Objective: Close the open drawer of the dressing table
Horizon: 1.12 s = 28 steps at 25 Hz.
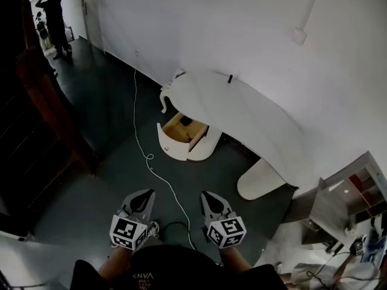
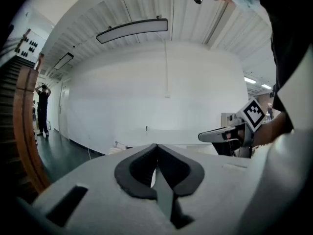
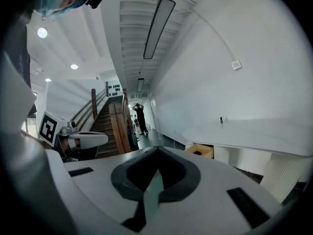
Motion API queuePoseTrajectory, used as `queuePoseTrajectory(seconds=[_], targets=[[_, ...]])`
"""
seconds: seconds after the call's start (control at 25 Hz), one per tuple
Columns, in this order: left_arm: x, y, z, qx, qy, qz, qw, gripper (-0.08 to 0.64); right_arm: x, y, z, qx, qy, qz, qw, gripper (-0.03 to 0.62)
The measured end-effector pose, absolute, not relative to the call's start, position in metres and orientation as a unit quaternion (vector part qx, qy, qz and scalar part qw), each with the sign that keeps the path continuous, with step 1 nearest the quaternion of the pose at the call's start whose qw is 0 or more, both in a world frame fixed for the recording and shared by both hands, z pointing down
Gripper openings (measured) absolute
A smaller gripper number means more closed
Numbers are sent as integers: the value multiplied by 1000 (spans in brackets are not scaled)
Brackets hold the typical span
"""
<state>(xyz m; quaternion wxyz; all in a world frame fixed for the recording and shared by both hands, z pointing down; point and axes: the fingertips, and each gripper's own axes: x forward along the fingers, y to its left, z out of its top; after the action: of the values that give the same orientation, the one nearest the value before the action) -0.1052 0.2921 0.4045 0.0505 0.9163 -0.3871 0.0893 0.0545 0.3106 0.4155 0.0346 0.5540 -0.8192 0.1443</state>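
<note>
Jutting lower-left: open drawer (image 1: 181, 136)

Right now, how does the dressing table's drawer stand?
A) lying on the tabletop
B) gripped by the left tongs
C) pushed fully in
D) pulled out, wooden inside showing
D: the drawer sticks out from under the end of the dressing table, its wooden inside open to the head view.
</note>
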Motion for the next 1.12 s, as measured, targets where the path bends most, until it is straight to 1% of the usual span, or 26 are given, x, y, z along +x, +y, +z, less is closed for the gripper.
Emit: queuePoseTrajectory(seconds=[0.16, 0.44, 0.52, 0.6, 0.64, 0.72, 0.88, 1.0, 1.12], targets=[[-106, 292, 407, 911, -400, 88, 55, 17, 58, 308, 413, 549, -822, 148, 13, 0], [-104, 287, 407, 910, -406, 67, 52, 20, 58, 305, 415, 541, -830, 134, 5, -8], [-103, 281, 411, 912, -401, 67, 53, 21, 54, 299, 417, 536, -834, 130, 10, 32], [-101, 273, 418, 915, -393, 71, 59, 27, 51, 292, 420, 533, -836, 128, 19, 40], [-99, 268, 421, 916, -388, 73, 64, 39, 50, 288, 423, 532, -837, 128, 23, 42], [-97, 256, 429, 920, -376, 78, 75, 104, 49, 275, 429, 534, -835, 129, 28, 44], [-97, 225, 445, 924, -359, 92, 91, 125, 49, 247, 440, 547, -825, 134, 43, 85], [-101, 195, 454, 927, -347, 107, 95, 147, 46, 224, 447, 560, -815, 144, 50, 98], [-105, 161, 463, 929, -336, 122, 101, 152, 44, 197, 456, 573, -803, 154, 59, 100]])
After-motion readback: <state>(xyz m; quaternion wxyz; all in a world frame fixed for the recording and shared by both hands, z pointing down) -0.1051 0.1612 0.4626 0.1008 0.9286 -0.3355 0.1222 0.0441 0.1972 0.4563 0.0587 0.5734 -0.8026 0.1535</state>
